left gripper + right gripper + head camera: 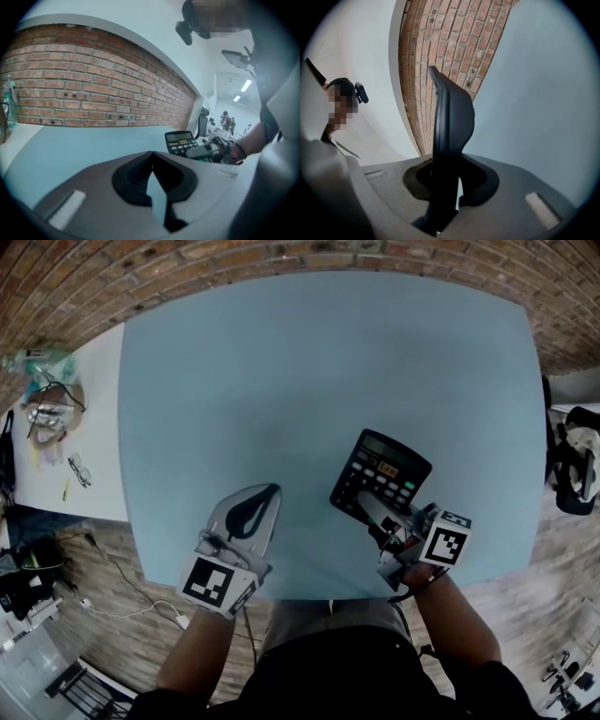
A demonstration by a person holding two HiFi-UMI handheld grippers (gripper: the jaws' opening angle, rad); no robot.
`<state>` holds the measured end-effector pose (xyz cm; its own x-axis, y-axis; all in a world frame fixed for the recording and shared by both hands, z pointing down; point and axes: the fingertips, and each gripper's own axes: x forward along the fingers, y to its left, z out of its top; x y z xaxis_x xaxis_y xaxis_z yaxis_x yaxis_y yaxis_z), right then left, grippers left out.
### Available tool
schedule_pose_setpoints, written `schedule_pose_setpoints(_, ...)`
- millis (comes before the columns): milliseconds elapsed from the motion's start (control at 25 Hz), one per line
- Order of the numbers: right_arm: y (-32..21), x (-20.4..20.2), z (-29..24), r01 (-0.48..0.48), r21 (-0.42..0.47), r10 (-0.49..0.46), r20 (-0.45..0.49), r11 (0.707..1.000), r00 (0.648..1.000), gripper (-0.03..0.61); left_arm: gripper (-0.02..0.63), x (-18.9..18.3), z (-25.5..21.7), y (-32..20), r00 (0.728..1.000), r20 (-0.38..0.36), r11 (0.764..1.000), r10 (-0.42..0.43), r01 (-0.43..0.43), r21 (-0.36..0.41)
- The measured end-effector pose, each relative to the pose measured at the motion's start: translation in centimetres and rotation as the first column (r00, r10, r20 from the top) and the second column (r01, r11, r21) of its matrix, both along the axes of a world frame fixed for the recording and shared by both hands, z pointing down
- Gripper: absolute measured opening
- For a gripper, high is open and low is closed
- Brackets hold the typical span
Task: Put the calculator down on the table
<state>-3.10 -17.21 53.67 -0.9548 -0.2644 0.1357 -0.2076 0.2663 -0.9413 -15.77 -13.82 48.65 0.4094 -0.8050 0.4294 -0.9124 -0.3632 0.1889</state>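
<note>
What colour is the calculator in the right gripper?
The calculator is black with pale keys and a greyish display; the head view shows it best.

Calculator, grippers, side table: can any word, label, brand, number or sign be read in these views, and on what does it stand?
No text can be read in any view.
calculator: key legends, display and an orange patch, all too small and blurred to read.
left marker cube, right marker cube: black-and-white square patterns only, no letters or digits.
side table: the clutter on it is too small to read.
</note>
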Motion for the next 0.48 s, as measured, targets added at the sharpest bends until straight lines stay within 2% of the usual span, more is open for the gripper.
schedule_pose_setpoints(480, -0.4, -0.7, 1.2, 0.013, -0.026, -0.013, -0.005, 1.0, 1.0, 0.074, 0.003, -0.4, 0.3, -0.4, 1.0, 0.005, 1.0, -0.002, 0.002, -0.007)
